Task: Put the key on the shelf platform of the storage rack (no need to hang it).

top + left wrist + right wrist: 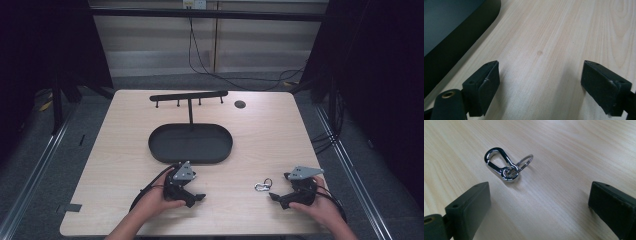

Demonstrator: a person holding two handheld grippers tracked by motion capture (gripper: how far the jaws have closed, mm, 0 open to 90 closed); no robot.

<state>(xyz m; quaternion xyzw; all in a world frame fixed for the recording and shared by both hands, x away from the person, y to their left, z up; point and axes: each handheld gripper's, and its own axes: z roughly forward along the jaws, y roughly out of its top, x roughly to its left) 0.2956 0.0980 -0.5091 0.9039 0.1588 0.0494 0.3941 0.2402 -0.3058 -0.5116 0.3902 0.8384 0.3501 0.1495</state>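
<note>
Both tongs rested low on the counter (250,130), the left tongs (539,82) and right tongs (539,207) each spread apart and empty. A silver carabiner (501,166) lay just ahead of the right pair. Farther off sat an oval black tray (160,145) with a hook rack (189,95).

Bare table (125,150) flanks tray (190,144); carabiner (262,186) lies unobstructed.
</note>
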